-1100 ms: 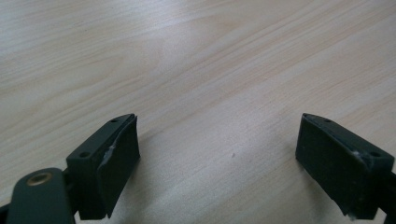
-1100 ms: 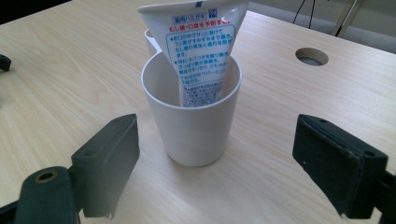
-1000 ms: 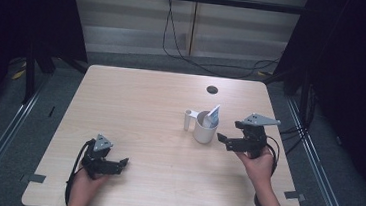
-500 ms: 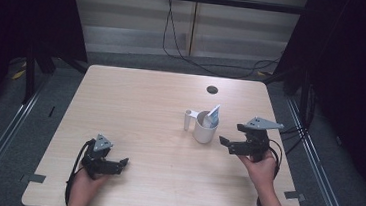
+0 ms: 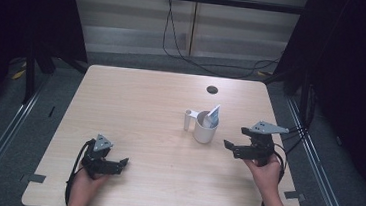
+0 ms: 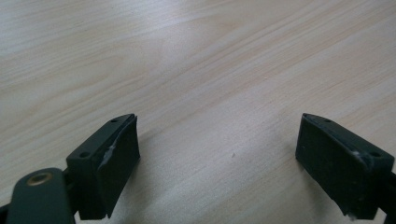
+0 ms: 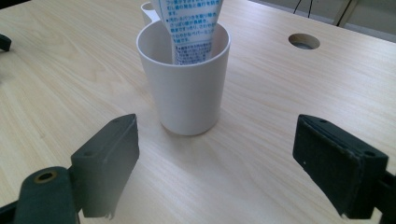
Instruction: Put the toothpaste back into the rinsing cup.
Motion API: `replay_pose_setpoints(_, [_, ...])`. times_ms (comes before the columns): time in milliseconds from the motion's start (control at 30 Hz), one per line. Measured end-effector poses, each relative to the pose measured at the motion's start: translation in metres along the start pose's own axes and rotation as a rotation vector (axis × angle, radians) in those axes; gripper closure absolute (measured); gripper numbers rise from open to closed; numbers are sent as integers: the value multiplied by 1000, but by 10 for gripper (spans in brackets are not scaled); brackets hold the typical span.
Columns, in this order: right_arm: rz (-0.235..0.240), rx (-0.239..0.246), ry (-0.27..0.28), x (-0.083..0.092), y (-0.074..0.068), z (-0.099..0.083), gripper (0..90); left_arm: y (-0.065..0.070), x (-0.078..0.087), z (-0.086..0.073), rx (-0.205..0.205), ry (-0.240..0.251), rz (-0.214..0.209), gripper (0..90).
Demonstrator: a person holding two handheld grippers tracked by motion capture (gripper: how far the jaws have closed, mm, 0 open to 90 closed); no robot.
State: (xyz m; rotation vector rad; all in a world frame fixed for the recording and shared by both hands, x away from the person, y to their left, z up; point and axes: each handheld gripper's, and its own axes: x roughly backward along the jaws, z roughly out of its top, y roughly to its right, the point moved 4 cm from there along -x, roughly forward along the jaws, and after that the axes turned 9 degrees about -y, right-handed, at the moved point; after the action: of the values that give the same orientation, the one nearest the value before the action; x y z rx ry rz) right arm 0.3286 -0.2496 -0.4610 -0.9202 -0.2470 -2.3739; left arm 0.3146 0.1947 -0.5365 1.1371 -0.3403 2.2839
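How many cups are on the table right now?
1. The white cup stands right of the table's middle, just ahead of the right gripper, with a printed tube standing in it. Nothing in view could hide another.

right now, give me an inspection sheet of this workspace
surface: light wood table, one round hole near the far edge
job's things: white cup standing upright, handle at its far left; a printed tube stands tilted inside it
clutter: nothing seen
grippers: left gripper low over bare wood at the near left, jaws wide open, empty; right gripper to the right of the cup, jaws wide open, apart from it
cables: one trails from each gripper; black cables run down the back wall and along the floor
surroundings: metal rails on the floor either side, dark curtains, pale panelled wall behind
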Motion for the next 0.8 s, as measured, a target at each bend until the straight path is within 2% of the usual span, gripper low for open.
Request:
replay_pose_setpoints(333, [-15,-7,-18,4,5,-15,143,0,0,0,0,0,0,132])
replay_pose_setpoints(800, [-21,-48,-16,10,12,-40,144,0,0,0,0,1,1,132])
